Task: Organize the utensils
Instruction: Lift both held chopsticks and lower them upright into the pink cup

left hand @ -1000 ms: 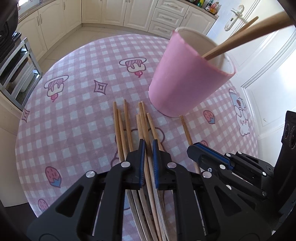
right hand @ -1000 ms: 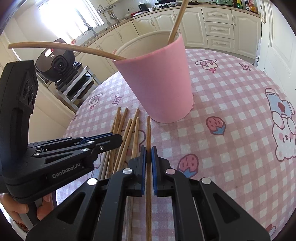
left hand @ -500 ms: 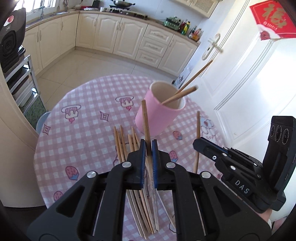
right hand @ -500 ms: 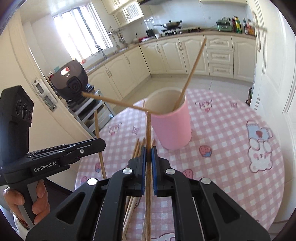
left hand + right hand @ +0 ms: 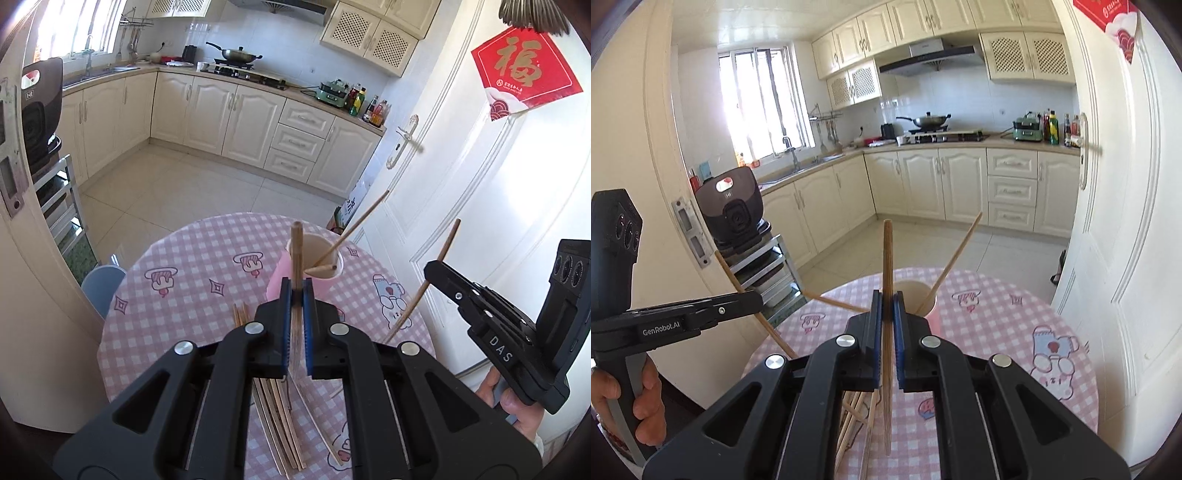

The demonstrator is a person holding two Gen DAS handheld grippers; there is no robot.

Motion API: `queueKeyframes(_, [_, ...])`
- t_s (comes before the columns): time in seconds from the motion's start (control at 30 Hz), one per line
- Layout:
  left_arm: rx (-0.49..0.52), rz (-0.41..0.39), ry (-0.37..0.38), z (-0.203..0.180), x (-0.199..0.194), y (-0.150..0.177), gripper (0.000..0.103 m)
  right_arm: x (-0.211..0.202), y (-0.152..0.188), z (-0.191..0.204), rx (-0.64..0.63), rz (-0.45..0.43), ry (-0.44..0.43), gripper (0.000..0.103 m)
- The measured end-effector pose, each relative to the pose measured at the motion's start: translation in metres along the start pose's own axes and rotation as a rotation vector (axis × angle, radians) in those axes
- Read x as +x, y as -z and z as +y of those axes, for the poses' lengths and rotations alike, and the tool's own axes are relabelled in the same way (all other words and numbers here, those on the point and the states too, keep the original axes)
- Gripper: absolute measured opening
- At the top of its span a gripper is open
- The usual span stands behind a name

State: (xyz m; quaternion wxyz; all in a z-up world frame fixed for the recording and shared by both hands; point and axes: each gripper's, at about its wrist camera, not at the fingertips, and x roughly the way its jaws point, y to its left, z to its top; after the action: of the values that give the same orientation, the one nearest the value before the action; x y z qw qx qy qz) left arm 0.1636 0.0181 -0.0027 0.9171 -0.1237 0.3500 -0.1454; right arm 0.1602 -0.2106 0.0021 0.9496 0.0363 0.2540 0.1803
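Ahead of me runs a row of cream cabinets (image 5: 960, 184) under a surface (image 5: 960, 142) carrying a wok (image 5: 927, 120) on the stove, a green appliance (image 5: 1028, 127) and some bottles (image 5: 1052, 127). A bright window (image 5: 761, 107) stands over the sink tap (image 5: 792, 153). On my right a white door (image 5: 461, 184) bears a red paper sign (image 5: 524, 74). A dark cooker (image 5: 733, 210) sits on a metal rack (image 5: 768, 269).

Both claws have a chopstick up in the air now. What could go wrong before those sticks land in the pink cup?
The left claw and right claw each pinch a single chopstick by a thin section, so one could pivot or slip. The pink cup already holds two leaning sticks; a new one might snag them or tip the cup.
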Motion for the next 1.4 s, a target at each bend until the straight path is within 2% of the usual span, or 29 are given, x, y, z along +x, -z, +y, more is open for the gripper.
queueKeyframes(0.4, [-0.051,-0.138,-0.019,0.018,-0.021,-0.057,0.006,-0.006,-0.048,-0.007,-0.025,-0.141,0.061,0.005])
queueKeyframes(0.6, [-0.03,-0.214,-0.056,0.013,-0.03,-0.086,0.006,0.003,-0.066,-0.01,-0.02,-0.186,0.067,0.005])
queueKeyframes(0.83, [-0.07,-0.299,-0.012,0.008,-0.033,-0.107,0.006,0.005,-0.078,-0.007,-0.051,-0.265,0.091,0.005])
queueKeyframes(1.07, [-0.061,-0.254,0.04,-0.002,0.009,-0.104,0.006,0.017,-0.076,-0.006,-0.075,-0.284,0.088,0.005])
queueKeyframes(1.4, [-0.059,-0.142,0.014,0.009,0.058,-0.078,0.006,0.034,-0.059,-0.015,-0.047,-0.234,0.07,0.005])
